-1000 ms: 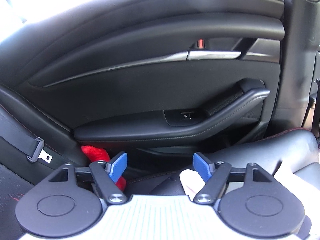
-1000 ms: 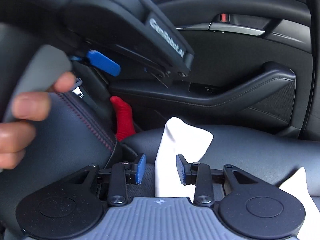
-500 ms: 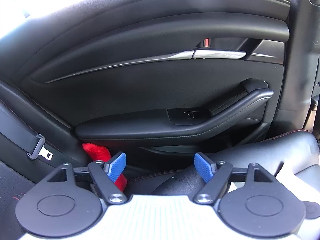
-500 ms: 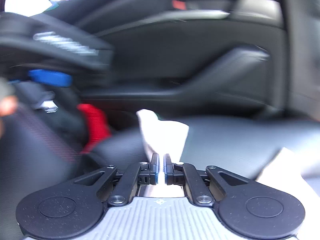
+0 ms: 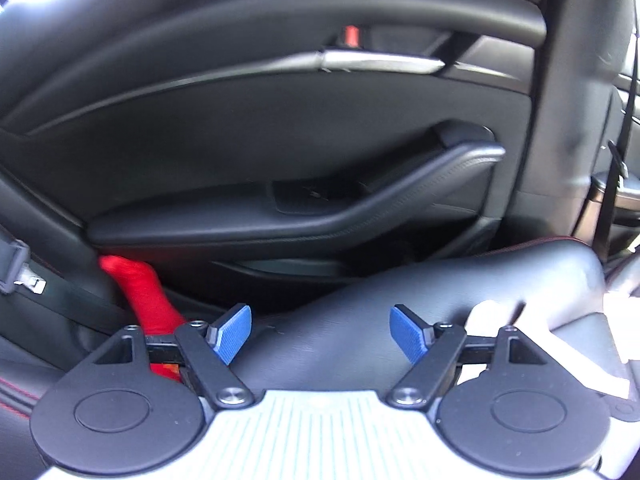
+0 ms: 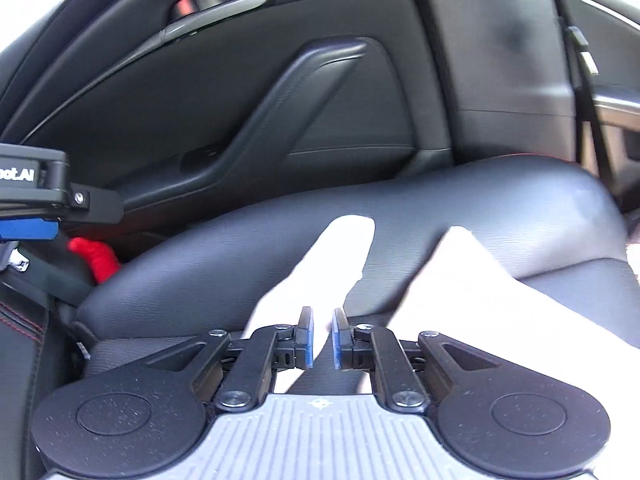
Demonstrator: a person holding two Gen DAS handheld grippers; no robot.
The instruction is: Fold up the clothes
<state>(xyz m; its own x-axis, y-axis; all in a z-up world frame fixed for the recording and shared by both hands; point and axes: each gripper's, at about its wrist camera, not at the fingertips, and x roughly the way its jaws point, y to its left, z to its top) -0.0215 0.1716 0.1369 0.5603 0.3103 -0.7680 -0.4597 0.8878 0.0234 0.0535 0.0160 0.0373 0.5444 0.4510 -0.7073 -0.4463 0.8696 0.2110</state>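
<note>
A black leather car seat (image 6: 460,216) is seen inside a car, with the dark door panel (image 5: 280,128) rising behind it. That seat is taken as the landmark here.

The left gripper (image 5: 320,330) is held just above the seat cushion, near its back edge, with its blue-padded fingers (image 5: 234,334) spread wide apart and nothing between them. In the right wrist view, part of this gripper is seen at the left edge, above the seat's rear corner.

The right gripper (image 6: 323,338) is held low over the middle of the seat. Its jaws are drawn almost together, with a narrow gap left between the pads; white cloth shows in and behind that gap, but whether the cloth is pinched cannot be told, the picture being blurred. A white sock (image 6: 320,276) is laid on the seat cushion, running from the fingers toward the door. A second white garment (image 6: 472,292) is spread on the seat to the right of the sock.

A red sock (image 5: 144,300) is wedged between the seat's rear corner and the door. A seat-belt buckle (image 5: 16,264) is seen against the seat back, left of the red sock.
</note>
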